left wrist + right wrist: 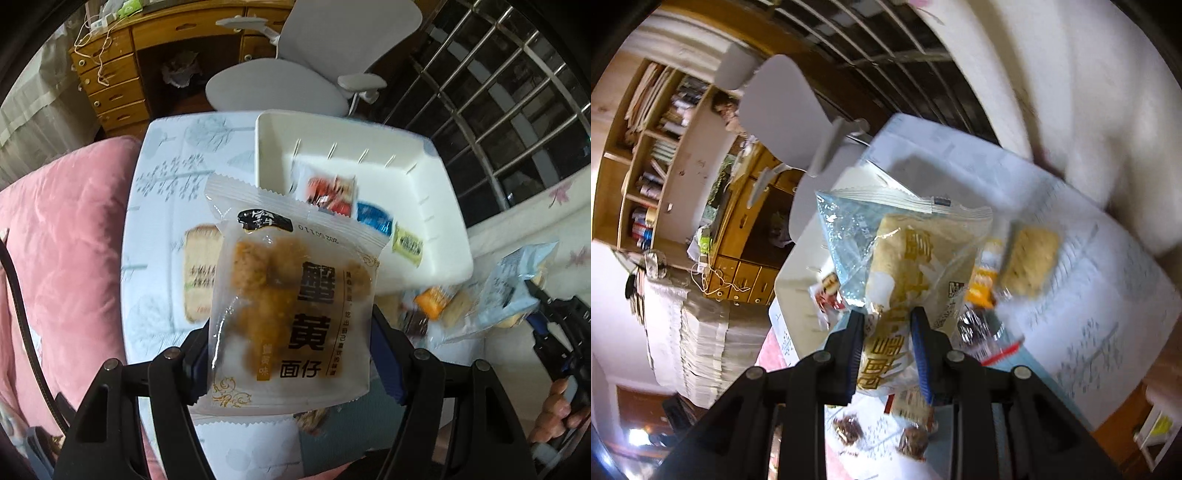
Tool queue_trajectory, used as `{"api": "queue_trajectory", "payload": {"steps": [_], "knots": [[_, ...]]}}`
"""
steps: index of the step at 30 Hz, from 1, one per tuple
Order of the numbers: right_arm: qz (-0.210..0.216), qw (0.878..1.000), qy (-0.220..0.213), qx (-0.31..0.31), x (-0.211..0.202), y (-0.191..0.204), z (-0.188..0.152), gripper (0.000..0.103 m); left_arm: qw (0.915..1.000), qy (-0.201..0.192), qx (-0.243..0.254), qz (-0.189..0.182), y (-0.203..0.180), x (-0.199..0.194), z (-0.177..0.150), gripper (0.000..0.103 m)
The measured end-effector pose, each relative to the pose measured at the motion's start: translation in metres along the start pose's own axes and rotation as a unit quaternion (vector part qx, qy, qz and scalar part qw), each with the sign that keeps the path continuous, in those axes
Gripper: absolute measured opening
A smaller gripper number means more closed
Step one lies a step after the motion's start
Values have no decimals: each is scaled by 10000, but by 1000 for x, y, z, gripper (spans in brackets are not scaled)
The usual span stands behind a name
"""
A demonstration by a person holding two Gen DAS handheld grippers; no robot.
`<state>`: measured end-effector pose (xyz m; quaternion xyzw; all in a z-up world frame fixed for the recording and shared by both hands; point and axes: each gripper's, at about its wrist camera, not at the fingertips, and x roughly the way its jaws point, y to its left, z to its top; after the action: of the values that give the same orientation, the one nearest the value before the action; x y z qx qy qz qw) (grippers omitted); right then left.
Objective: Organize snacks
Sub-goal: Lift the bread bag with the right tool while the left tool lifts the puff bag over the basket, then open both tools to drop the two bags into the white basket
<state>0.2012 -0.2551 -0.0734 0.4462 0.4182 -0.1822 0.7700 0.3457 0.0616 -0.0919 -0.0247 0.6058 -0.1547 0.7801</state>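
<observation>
My left gripper [291, 354] is shut on a clear packet of orange-brown crab-roe noodle snack [291, 295], held up over the small table. Behind it stands a white tray [436, 184] holding a red packet [328, 192], a blue one [375, 218] and a yellow one [408, 243]. My right gripper [886, 321] is shut on a clear packet with a pale bread roll [905, 266], held above the table. That gripper and its packet also show at the right of the left wrist view [517, 291]. The tray shows blurred in the right wrist view [798, 280].
More snacks lie loose on the leaf-print tablecloth [166, 177]: a beige cracker packet [199, 273], an orange packet [432, 302], a cracker [1030, 266] and dark sweets [916, 443]. A pink cushion [62, 258] is at the left, a grey office chair [314, 66] and wooden desk [110, 77] behind.
</observation>
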Motion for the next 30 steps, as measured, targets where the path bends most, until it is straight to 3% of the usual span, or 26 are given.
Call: {"api": "queue_trajectory", "payload": {"steps": [5,10,18,20,30], "knots": [[35,9993,-112,-345,15,13,12,25,9990,-399,139,-159,-12,6,22,71],[69,9971,-230,-729,30,25,21,25,9978,-511,129,-399,-21,23,38,71],[214,9970,9,-742,62,27,34,31,9979,-453,160,-443,-36,45,48,81],[228,9973,101,-695,67,25,37,39,9982,-410,176,-407,-39,46,49,84],[341,9971,220,-645,65,14,37,45,9992,-236,191,-276,-49,37,34,84]]}}
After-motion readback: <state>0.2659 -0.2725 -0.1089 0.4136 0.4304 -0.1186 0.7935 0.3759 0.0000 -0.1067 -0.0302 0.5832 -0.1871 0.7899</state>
